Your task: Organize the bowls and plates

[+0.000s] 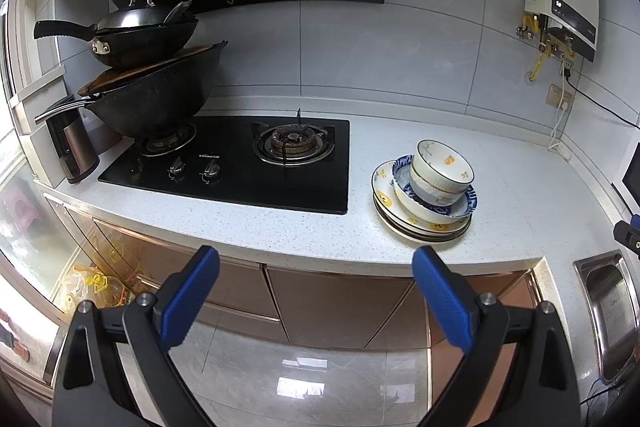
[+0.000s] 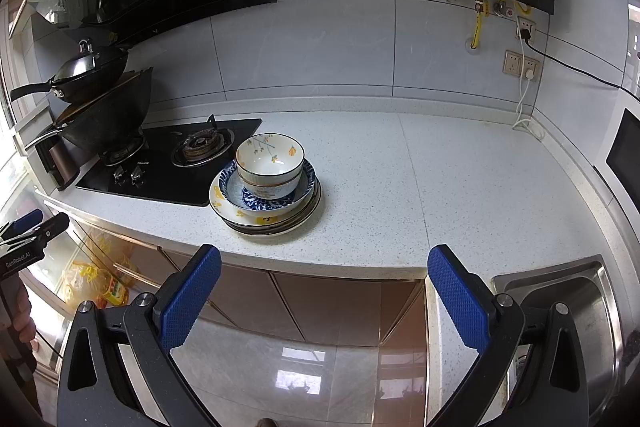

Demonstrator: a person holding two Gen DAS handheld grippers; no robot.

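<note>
Both grippers, left [image 1: 316, 267] and right [image 2: 324, 267], hang spread and empty; the bowl [image 2: 269, 163] looks perhaps tilted on the plates [image 2: 272, 223], so a careless grab could topple it.

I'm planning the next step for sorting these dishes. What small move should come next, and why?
Probably bring the right gripper forward to the white flowered bowl. It sits on top, inside the blue patterned bowl, on the stacked plates. Both grippers, left gripper too, are open, empty and short of the counter.

A flowered bowl [image 2: 269, 163] nests upright in a blue-patterned bowl [image 2: 272, 197] atop stacked plates [image 2: 236, 213].
</note>
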